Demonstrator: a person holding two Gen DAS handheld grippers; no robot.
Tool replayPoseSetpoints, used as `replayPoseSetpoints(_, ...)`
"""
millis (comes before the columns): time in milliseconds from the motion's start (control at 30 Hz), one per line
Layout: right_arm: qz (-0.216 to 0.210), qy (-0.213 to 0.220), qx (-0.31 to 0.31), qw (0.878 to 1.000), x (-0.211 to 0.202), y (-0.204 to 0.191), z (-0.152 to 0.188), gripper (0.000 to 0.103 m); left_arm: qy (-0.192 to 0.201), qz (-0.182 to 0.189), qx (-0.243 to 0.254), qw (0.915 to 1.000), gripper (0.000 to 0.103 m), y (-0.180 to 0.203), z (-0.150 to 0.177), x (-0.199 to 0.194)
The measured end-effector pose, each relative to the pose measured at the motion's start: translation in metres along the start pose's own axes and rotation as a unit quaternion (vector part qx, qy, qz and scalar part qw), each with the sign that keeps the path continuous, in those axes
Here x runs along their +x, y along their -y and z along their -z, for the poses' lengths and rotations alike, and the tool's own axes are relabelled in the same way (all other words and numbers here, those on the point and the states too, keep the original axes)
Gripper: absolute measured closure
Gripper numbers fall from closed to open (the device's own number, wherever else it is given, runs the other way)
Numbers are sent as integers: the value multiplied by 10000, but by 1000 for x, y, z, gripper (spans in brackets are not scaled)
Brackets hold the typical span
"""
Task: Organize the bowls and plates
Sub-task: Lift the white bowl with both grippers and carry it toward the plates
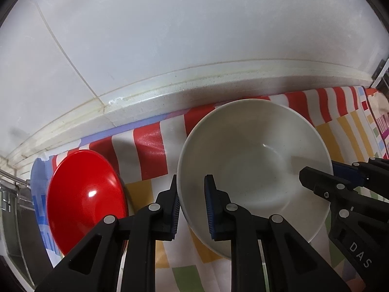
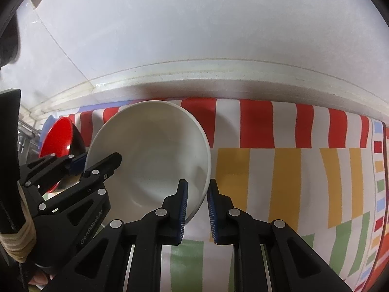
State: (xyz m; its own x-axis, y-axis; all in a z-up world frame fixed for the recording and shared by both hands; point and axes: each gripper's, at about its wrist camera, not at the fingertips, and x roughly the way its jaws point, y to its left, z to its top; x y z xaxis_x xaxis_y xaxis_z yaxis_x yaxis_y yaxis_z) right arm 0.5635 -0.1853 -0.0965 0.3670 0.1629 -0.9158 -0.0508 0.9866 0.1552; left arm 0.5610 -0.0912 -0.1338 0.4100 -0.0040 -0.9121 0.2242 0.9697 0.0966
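Striped cloth (image 2: 279,170) is covering the counter against a white wall (image 1: 194,36). Left gripper (image 1: 192,206) is pinching the white bowl (image 1: 252,160) narrowly across its left rim, and right gripper (image 2: 197,209) is clamping the opposite rim. Just left, a red bowl (image 1: 85,199) is sitting nearly touching. Open cloth is lying to the right. Both bowls' bases are staying hidden.

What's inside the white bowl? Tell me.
The white bowl looks empty inside; one finger of each gripper, left and right, reaches over its rim. The striped cloth under it is hidden.
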Motion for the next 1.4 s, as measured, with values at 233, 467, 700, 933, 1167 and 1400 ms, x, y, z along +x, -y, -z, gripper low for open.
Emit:
replayPoseSetpoints(233, 9, 101, -16, 9999, -24, 0, 9, 85, 196, 123, -8, 9997, 83, 1, 5, -28)
replayPoseSetpoints(467, 131, 374, -7, 9992, -47, -10, 22, 85, 489, 492, -127, 9975, 90, 3, 22, -69)
replayPoseSetpoints(700, 220, 720, 117, 9971, -83, -10, 44, 85, 783, 1036, -162, 9914, 91, 0, 33, -101)
replayPoseSetpoints(933, 340, 1009, 144, 9942, -111, -15, 68, 86, 970, 1298, -80, 9867, 92, 7, 49, -134)
replayPoseSetpoints(1167, 409, 1029, 170, 9937, -134, -10, 96, 87, 1020, 1431, 173, 9843, 91, 18, 72, -157)
replayPoseSetpoints(1400, 419, 914, 276, 9945, -150, 3, 127, 87, 935, 1553, 332, 9829, 91, 34, 97, -171)
